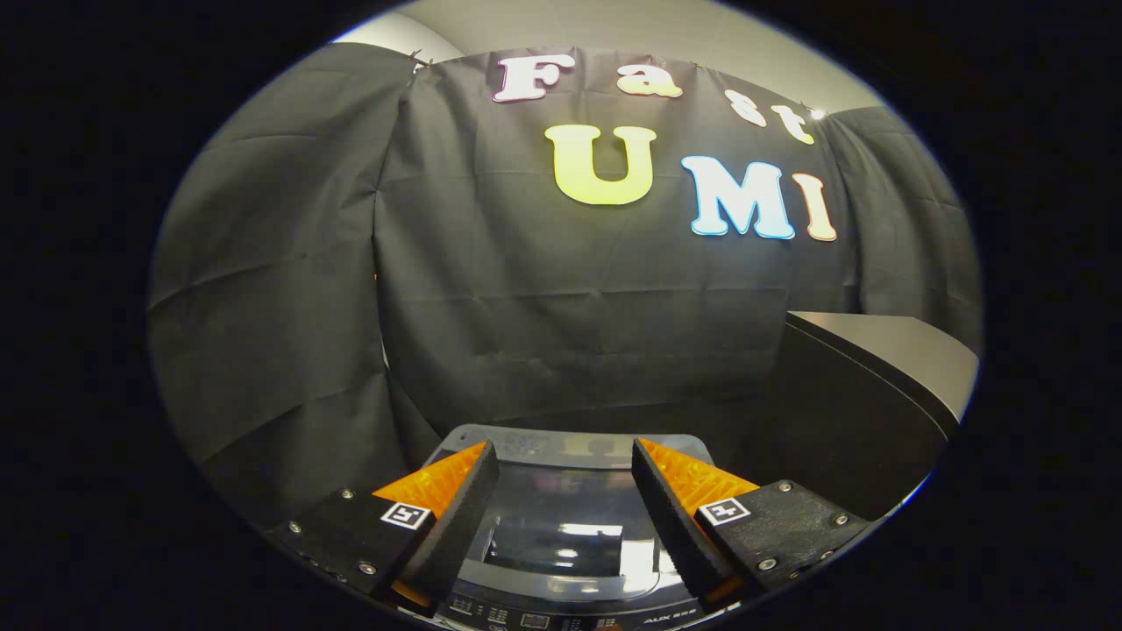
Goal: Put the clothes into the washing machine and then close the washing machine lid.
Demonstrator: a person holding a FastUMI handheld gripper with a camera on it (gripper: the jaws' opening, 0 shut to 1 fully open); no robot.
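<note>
Washing machine lid (pixel 561 517): down, glass reflective | Gripper (pixel 565 491): above lid, fingers wide apart, empty | Clothes: unseen; stage undetermined | Keep fingers off glass.

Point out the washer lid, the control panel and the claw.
Lid (pixel 561 526): gripper view, on its glossy window, between the fingers.
Control panel (pixel 535 619): gripper view, on the button strip nearest the camera.
Claw (pixel 565 463): gripper view, midway between the open fingertips.

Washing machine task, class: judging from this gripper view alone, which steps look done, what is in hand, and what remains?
Done: the washing machine lid lies flat and closed, its glass reflecting the lights. Whether clothes are inside cannot be told. In hand: nothing; the gripper is open, its fingers spread above the lid. Left: apparently nothing, or, if no clothes are loaded, the whole job.
</note>
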